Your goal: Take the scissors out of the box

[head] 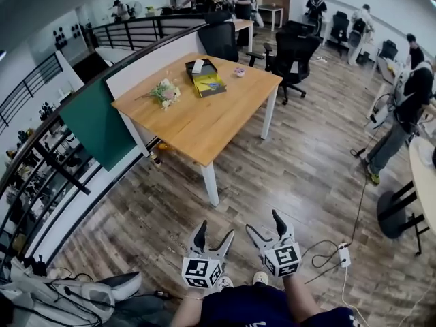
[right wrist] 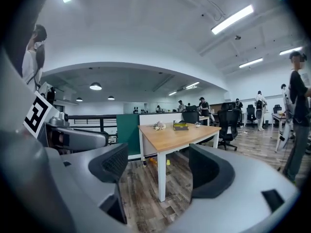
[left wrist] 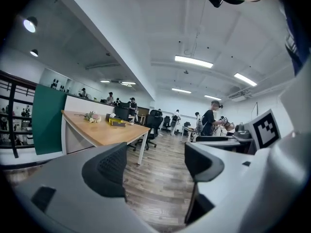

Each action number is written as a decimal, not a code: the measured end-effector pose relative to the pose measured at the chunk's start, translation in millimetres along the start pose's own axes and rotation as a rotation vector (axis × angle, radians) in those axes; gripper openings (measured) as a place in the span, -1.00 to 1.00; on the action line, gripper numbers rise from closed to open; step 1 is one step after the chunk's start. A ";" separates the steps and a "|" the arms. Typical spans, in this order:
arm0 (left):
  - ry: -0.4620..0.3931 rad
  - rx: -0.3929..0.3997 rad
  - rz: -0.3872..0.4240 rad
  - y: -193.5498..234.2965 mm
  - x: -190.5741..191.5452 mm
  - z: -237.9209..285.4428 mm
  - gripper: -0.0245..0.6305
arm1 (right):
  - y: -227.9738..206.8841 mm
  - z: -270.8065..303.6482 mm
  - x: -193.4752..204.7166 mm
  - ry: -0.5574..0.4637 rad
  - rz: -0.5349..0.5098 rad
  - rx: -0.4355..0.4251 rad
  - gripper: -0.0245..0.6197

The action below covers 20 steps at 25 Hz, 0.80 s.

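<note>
No legible text, label, brand or number anywhere.

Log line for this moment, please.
left gripper: open, empty | right gripper: open, empty | black-and-yellow box: on light wooden table, not reached

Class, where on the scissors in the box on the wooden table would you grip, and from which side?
Probably from above: the box lies flat and open-topped on the table, so its walls block a sideways approach. Grip the scissors across their narrow middle; from here they are too small to tell handles from blades.
</note>
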<state>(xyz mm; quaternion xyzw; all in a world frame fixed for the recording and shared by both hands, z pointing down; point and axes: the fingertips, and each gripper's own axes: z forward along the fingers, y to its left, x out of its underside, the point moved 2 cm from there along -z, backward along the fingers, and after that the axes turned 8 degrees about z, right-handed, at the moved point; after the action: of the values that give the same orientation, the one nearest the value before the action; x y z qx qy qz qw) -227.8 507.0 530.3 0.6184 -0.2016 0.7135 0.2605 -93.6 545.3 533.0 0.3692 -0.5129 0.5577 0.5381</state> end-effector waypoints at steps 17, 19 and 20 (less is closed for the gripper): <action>0.071 0.044 -0.010 33.7 23.2 1.3 0.16 | 15.1 23.5 15.1 0.008 0.028 0.076 0.39; 0.075 0.033 -0.009 36.8 26.4 10.1 0.16 | 10.2 33.2 18.2 0.019 0.029 0.062 0.39; 0.076 0.026 -0.008 38.5 27.7 15.8 0.16 | 6.3 39.3 20.0 0.027 0.030 0.052 0.39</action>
<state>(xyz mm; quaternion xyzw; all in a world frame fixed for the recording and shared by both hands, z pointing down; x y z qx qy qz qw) -242.2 470.6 561.3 0.5949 -0.1797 0.7381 0.2629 -108.3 512.3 559.0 0.3678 -0.4964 0.5838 0.5268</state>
